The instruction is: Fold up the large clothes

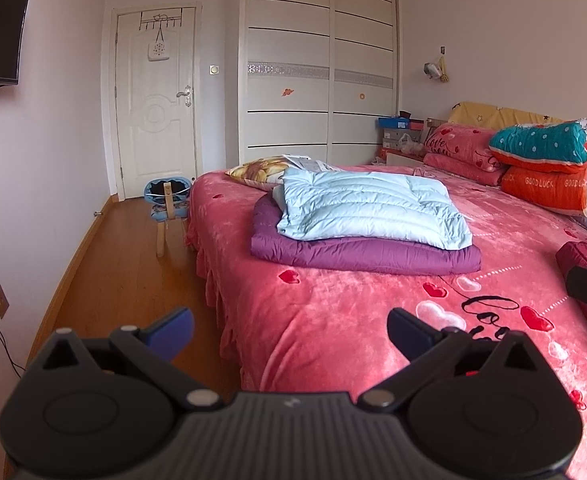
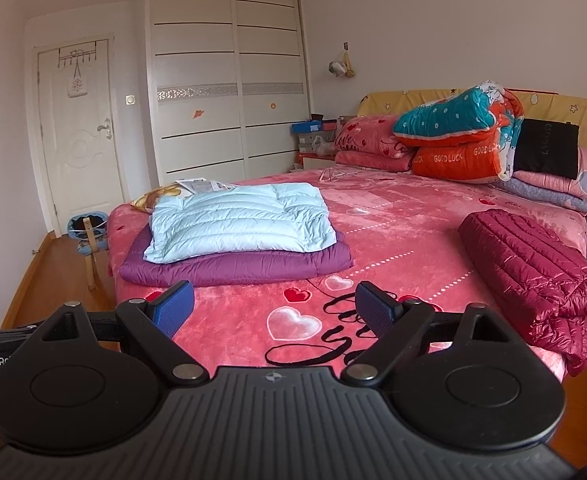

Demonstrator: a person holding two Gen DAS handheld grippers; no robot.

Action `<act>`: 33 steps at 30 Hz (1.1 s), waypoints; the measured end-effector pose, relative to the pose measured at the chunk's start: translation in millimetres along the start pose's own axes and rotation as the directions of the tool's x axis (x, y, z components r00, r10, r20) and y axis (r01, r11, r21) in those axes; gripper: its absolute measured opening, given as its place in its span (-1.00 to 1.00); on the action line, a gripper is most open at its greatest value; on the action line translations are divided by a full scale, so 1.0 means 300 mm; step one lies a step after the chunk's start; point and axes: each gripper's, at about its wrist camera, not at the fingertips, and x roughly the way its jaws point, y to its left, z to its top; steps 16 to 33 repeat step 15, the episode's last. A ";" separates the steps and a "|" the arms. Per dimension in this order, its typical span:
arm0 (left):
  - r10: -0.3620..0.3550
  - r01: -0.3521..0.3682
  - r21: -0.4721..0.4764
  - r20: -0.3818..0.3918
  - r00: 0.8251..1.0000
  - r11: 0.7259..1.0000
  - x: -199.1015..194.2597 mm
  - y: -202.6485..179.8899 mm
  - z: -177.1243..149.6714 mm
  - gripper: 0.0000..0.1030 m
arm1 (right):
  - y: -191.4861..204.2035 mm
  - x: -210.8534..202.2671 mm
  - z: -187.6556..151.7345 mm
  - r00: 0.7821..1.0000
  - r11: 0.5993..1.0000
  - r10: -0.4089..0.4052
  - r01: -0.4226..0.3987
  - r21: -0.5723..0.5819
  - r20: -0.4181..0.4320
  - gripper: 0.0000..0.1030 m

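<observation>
A folded light blue down jacket (image 1: 369, 208) (image 2: 241, 220) lies on top of a folded purple jacket (image 1: 365, 254) (image 2: 233, 268) on the left part of the pink bed (image 1: 333, 320) (image 2: 413, 216). A dark red down jacket (image 2: 533, 264) lies folded at the bed's right front corner; its edge shows in the left wrist view (image 1: 585, 256). My left gripper (image 1: 289, 332) is open and empty, above the bed's front left corner. My right gripper (image 2: 273, 308) is open and empty, above the bed's front edge.
Stacked quilts and pillows (image 2: 461, 140) fill the head of the bed. A sunflower pillow (image 1: 261, 170) lies behind the jackets. A small wooden stool (image 1: 167, 208) stands on the wood floor by the door (image 1: 155, 100). A white wardrobe (image 2: 229, 80) is behind.
</observation>
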 end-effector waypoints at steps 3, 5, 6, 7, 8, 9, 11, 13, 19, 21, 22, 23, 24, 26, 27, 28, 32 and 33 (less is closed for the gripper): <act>-0.004 0.004 0.000 -0.006 1.000 1.000 0.008 -0.004 -0.001 0.99 | -0.013 0.001 -0.004 1.000 1.000 0.007 -0.007 -0.002 -0.005 1.00; -0.008 0.008 0.001 -0.007 1.000 1.000 0.009 -0.005 -0.003 0.99 | -0.023 0.003 -0.006 1.000 1.000 0.009 -0.009 0.000 -0.010 1.00; -0.011 0.011 0.003 -0.007 1.000 1.000 0.011 -0.007 -0.005 0.99 | -0.028 0.004 -0.007 1.000 1.000 0.009 -0.009 0.002 -0.013 1.00; -0.016 0.016 0.005 -0.007 1.000 1.000 0.018 -0.008 -0.004 0.99 | -0.033 0.005 -0.010 1.000 1.000 0.010 -0.010 0.005 -0.016 1.00; -0.020 0.020 0.006 -0.007 1.000 1.000 0.020 -0.011 -0.005 0.99 | -0.036 0.007 -0.011 1.000 1.000 0.010 -0.009 0.008 -0.018 1.00; -0.024 0.025 0.007 -0.007 1.000 1.000 0.021 -0.013 -0.007 0.99 | -0.040 0.008 -0.012 1.000 1.000 0.009 -0.009 0.010 -0.020 1.00; -0.032 0.032 0.012 -0.009 0.999 0.999 0.025 -0.021 -0.011 0.99 | -0.046 0.011 -0.014 1.000 1.000 0.008 -0.007 0.015 -0.022 1.00; -0.033 0.034 0.022 -0.012 0.999 0.999 0.030 -0.031 -0.015 0.99 | -0.053 0.013 -0.017 1.000 1.000 0.005 -0.005 0.022 -0.024 1.00; -0.031 0.031 0.033 -0.018 0.999 0.999 0.035 -0.040 -0.018 0.99 | -0.058 0.018 -0.021 1.000 0.999 0.000 0.001 0.032 -0.024 1.00; -0.031 0.031 0.033 -0.018 0.999 0.999 0.035 -0.040 -0.018 0.99 | -0.058 0.018 -0.021 1.000 0.999 0.000 0.001 0.032 -0.024 1.00; -0.031 0.031 0.033 -0.018 0.999 0.999 0.035 -0.040 -0.018 0.99 | -0.058 0.018 -0.021 1.000 0.999 0.000 0.001 0.032 -0.024 1.00; -0.031 0.031 0.033 -0.018 0.999 0.999 0.035 -0.040 -0.018 0.99 | -0.058 0.018 -0.021 1.000 0.999 0.000 0.001 0.032 -0.024 1.00; -0.031 0.031 0.033 -0.018 0.999 0.999 0.035 -0.040 -0.018 0.99 | -0.058 0.018 -0.021 1.000 0.999 0.000 0.001 0.032 -0.024 1.00; -0.031 0.031 0.033 -0.018 0.999 0.999 0.035 -0.040 -0.018 0.99 | -0.058 0.018 -0.021 1.000 0.999 0.000 0.001 0.032 -0.024 1.00; -0.031 0.031 0.033 -0.018 0.999 0.999 0.035 -0.040 -0.018 0.99 | -0.058 0.018 -0.021 1.000 0.999 0.000 0.001 0.032 -0.024 1.00; -0.031 0.031 0.033 -0.018 0.999 0.999 0.035 -0.040 -0.018 0.99 | -0.058 0.018 -0.021 1.000 0.999 0.000 0.001 0.032 -0.024 1.00; -0.031 0.031 0.033 -0.018 0.999 0.999 0.035 -0.040 -0.018 0.99 | -0.058 0.018 -0.021 1.000 0.999 0.000 0.001 0.032 -0.024 1.00; -0.031 0.031 0.033 -0.018 0.999 0.999 0.035 -0.040 -0.018 0.99 | -0.058 0.018 -0.021 1.000 0.999 0.000 0.001 0.032 -0.024 1.00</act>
